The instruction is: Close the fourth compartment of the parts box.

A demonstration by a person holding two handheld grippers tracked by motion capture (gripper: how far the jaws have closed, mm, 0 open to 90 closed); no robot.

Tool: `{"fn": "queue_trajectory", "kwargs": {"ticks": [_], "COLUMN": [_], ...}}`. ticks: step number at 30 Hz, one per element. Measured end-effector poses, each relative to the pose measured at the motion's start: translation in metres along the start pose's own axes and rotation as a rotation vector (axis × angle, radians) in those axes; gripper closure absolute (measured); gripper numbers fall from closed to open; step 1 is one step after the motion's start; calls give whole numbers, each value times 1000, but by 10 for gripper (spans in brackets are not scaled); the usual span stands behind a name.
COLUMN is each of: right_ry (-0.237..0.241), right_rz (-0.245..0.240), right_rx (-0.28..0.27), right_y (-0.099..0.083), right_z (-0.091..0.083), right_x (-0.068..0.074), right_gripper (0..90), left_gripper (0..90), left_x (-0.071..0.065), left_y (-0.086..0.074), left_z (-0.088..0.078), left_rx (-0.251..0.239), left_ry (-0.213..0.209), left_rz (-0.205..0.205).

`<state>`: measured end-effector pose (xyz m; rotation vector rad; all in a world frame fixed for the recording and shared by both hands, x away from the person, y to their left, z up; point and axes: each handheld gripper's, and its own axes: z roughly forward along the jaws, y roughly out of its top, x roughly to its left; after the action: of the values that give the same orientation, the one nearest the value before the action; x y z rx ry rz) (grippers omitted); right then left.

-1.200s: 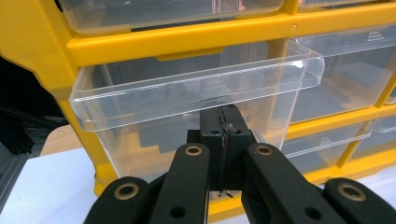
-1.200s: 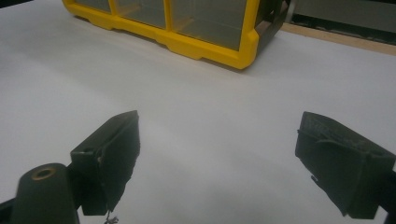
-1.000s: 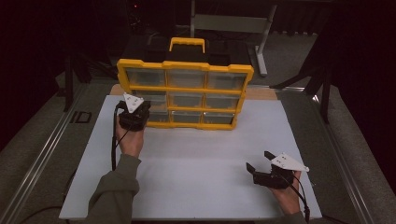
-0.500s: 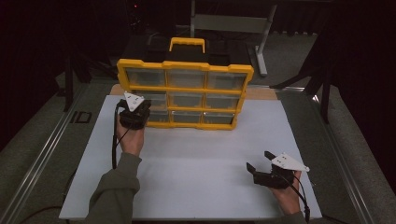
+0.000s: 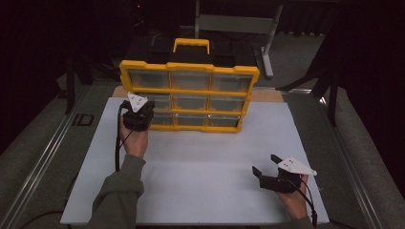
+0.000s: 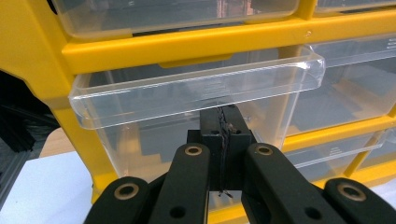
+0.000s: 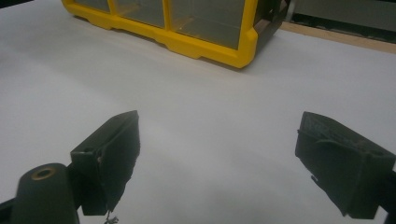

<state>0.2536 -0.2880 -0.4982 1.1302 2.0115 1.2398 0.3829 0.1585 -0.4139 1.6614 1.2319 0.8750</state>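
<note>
a yellow drawer cabinet [image 5: 188, 90] stands upright near the far edge of the white bench [image 5: 200, 162], its black-and-yellow carry handle [image 5: 191, 45] on top and three rows of three clear drawers facing the person. that cabinet is the landmark for everything else here.

the left hand-held gripper [image 5: 137, 114] is up against the cabinet's front at its left column, level with the middle and bottom rows. in the left gripper view its two black jaws are pressed together with no gap, and the tip [image 6: 220, 122] sits just under the protruding lip of the clear drawer [image 6: 196, 88] in the left column's middle row. that drawer stands pulled out a little from the yellow frame (its front lip juts past the frame bar above it). whether the closed tips actually touch the drawer's front wall i cannot tell; nothing is clamped between them. the left hand [image 5: 134, 141] holds the tool from below, a green sleeve behind it.

the right hand-held gripper [image 5: 268, 172] is well apart from the cabinet, low over the bench toward the near right corner, in front of and to the right of the cabinet's right end. its jaws stand wide apart with only bare white bench between them, and in the right gripper view the cabinet's lower right corner [image 7: 243, 53] shows beyond them.
</note>
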Motion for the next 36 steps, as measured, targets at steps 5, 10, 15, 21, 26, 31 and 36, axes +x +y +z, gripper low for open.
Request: {"fn": "queue_trajectory", "kwargs": {"ticks": [5,10,15,21,26,31,36], "right_ry": [1,1,2,1,1,1,2], "right_rz": [0,1,-1,-2,-1,-2,-2], "right_rx": [0,0,0,4,2,0,0], "right_y": [0,1,0,0,0,0,0], "right_z": [0,0,0,0,0,0,-1], "right_x": [1,1,2,2,2,2,1], "right_gripper": [140,139,140,139,139,140,140], "left_gripper": [900,900,900,900,900,900,900], "left_x": [0,0,0,1,1,1,2], "left_y": [1,2,3,6,7,8,9], "left_z": [2,4,7,11,13,15,16], "left_rx": [2,6,8,14,23,28,33], "left_ry": [1,7,11,17,24,28,30], "left_rz": [0,7,7,6,23,25,24]}}
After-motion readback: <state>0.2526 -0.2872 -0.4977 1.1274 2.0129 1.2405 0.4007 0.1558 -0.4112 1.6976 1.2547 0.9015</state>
